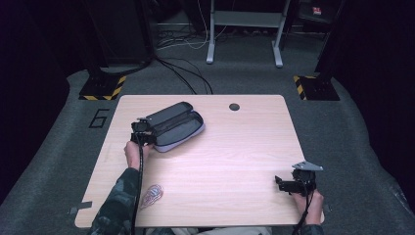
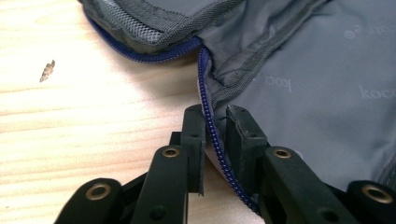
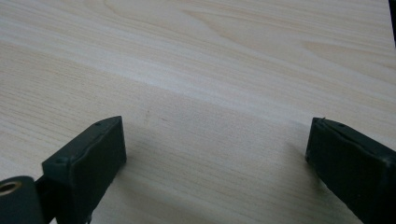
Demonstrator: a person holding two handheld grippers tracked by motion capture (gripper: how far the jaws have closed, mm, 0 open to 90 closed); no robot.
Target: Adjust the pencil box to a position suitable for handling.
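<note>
A dark grey zip case (image 1: 176, 126) lies opened on the far left part of the wooden table (image 1: 235, 147). In the left gripper view its grey lining (image 2: 317, 79) carries faint lettering, and a blue zipper (image 2: 208, 107) runs along its rim. My left gripper (image 2: 215, 122) is shut on that zippered rim, the fabric edge pinched between both pads. From above, the left gripper (image 1: 142, 133) sits at the case's near left end. My right gripper (image 1: 283, 184) rests at the table's near right, and its jaws stand wide open (image 3: 215, 154) over bare wood.
A small pinkish coiled thing (image 1: 151, 195) lies near the front left edge, beside my left forearm. A round cable hole (image 1: 234, 106) sits at the table's far side. Stand bases with yellow-black stripes (image 1: 103, 88) and floor cables (image 1: 186, 73) lie beyond the table.
</note>
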